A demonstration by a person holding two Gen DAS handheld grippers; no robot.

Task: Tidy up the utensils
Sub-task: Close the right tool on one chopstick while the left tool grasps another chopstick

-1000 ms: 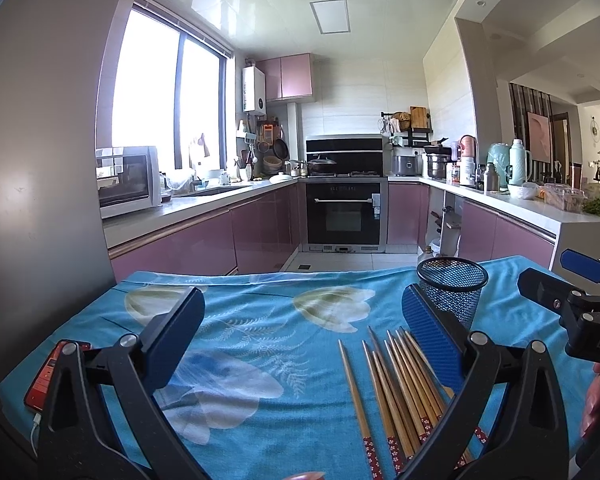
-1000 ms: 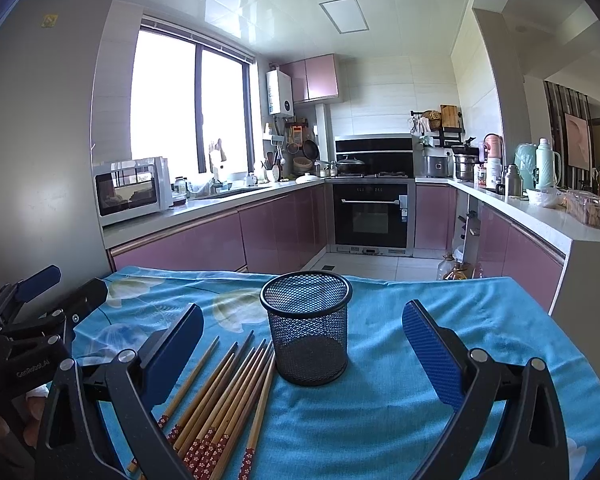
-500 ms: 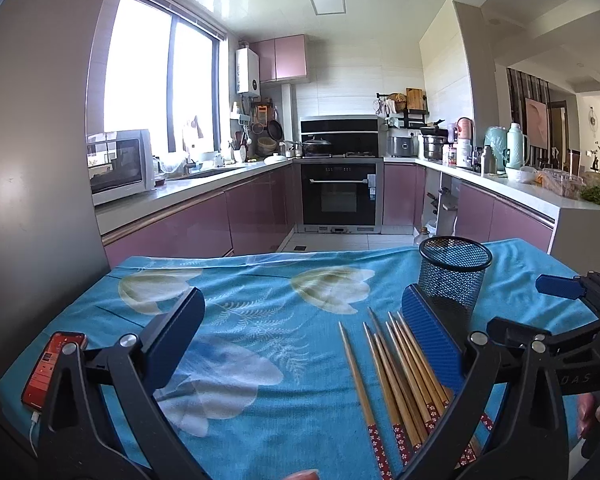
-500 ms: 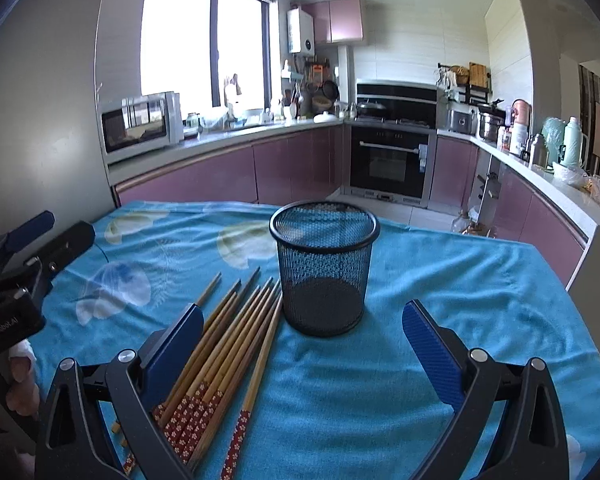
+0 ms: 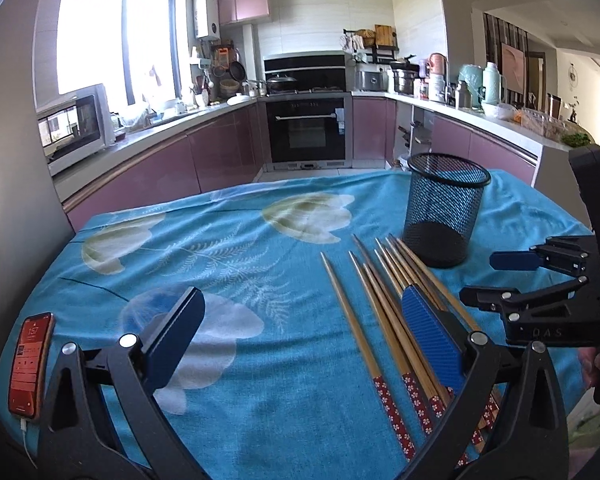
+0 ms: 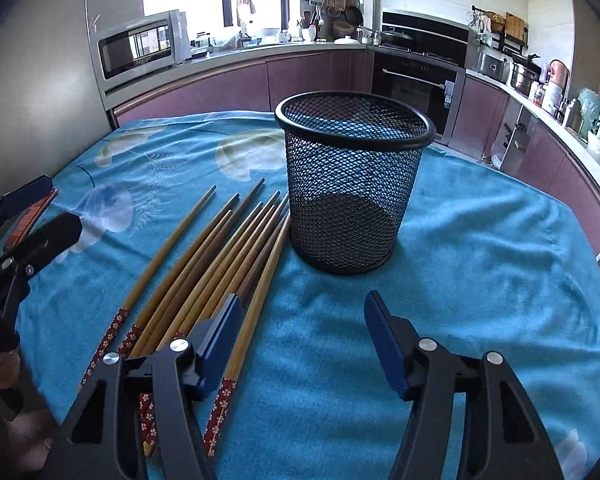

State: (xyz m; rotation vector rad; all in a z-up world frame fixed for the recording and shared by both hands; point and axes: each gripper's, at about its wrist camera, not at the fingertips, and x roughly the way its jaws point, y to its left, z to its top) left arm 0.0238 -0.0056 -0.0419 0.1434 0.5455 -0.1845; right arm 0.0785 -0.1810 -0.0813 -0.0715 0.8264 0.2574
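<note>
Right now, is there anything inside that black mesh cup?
The mesh cup looks empty: through the wire only its dark bottom shows. All the chopsticks lie beside it on the blue cloth.

Each camera sits on its own claw and looks forward and down along the two fingers. The left gripper [image 5: 300, 328] view faces across the blue tablecloth [image 5: 260, 392] toward the kitchen, the mesh cup [image 5: 444, 210] ahead and to the right of the claw. The right gripper [image 6: 304, 322] view is nearer and steeper, the cup straight ahead. Both share the cup, the chopsticks [image 6: 220, 256] and the oven [image 5: 306, 128], and each shows the other claw at its edge.
</note>
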